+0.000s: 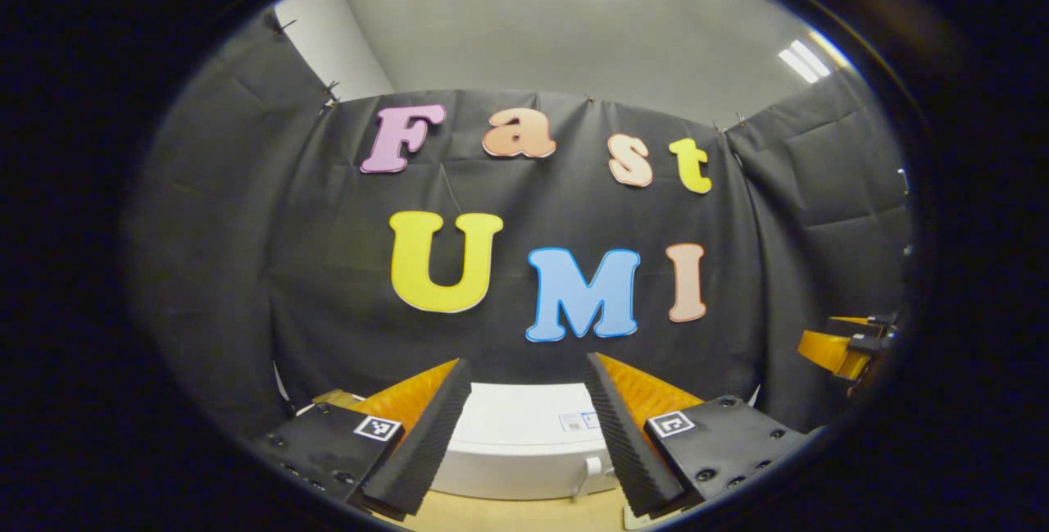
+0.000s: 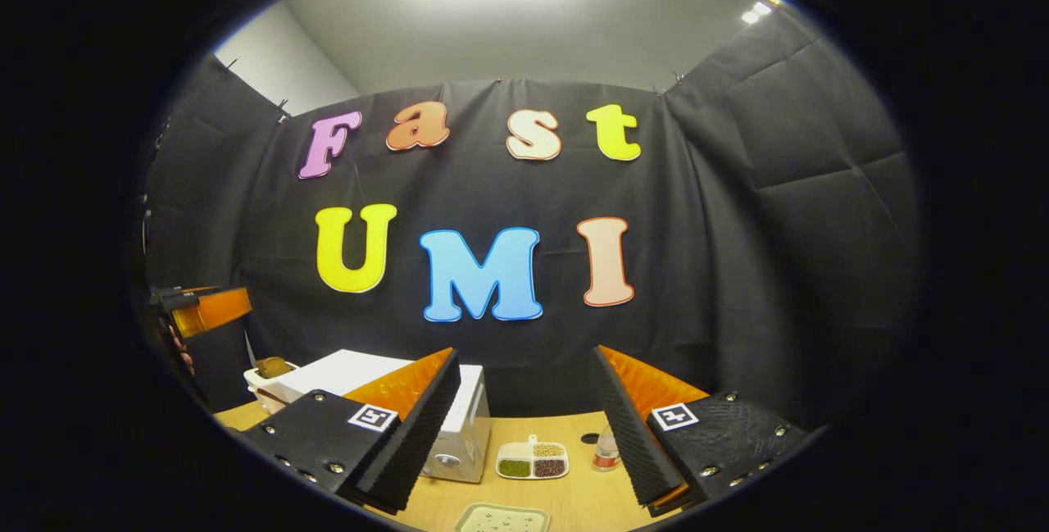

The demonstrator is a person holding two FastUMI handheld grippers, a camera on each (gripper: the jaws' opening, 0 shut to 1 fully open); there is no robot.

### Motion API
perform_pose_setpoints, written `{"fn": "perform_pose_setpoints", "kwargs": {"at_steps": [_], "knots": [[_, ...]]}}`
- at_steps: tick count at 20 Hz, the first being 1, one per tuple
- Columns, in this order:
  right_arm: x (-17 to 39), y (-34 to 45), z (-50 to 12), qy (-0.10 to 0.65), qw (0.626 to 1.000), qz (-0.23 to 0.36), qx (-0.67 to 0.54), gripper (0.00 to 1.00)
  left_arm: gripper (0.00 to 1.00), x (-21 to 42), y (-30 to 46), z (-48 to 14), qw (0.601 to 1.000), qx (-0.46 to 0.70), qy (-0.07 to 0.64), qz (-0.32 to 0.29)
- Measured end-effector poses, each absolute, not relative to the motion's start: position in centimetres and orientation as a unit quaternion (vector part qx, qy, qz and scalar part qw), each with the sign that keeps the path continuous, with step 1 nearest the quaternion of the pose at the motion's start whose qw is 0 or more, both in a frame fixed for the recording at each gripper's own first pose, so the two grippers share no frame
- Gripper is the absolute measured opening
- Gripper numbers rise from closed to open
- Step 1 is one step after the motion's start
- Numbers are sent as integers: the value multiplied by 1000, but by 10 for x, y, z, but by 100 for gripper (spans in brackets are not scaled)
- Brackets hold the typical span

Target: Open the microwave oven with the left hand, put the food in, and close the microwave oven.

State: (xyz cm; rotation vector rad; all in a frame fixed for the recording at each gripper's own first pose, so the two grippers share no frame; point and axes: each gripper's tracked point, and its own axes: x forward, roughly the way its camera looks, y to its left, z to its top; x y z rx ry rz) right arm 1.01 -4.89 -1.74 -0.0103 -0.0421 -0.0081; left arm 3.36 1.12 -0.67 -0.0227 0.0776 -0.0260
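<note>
Both sets of fingers spread, empty: left gripper [image 1: 524, 434], right gripper [image 2: 524, 425]. Microwave [image 2: 369, 376] shut, below-ahead; food tray [image 2: 533, 460] just right of it. Risk: left fingers slip off door.

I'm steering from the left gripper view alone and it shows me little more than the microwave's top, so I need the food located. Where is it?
Observer: In the right gripper view, a divided dish with four fillings lies on the table, to the right of the microwave.
Operator: Anything close to it that I should avoid?
Observer: A small bottle stands upright just right of the dish.
Operator: Is the right gripper carrying anything?
Observer: No. The right gripper is open, with nothing between its fingers.
</note>
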Motion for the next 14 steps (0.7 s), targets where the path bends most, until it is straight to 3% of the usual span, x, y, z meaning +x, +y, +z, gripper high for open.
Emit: {"fn": "perform_pose_setpoints", "kwargs": {"at_steps": [4, 14], "knots": [[2, -24, 1, -21, 1000, 1, 11, 96, 95, 9, 41, 10, 999, -15, 28, -3], [-21, -4, 13, -17, 999, -25, -12, 96, 94, 0, 55, 11, 998, -25, 27, -44]]}}
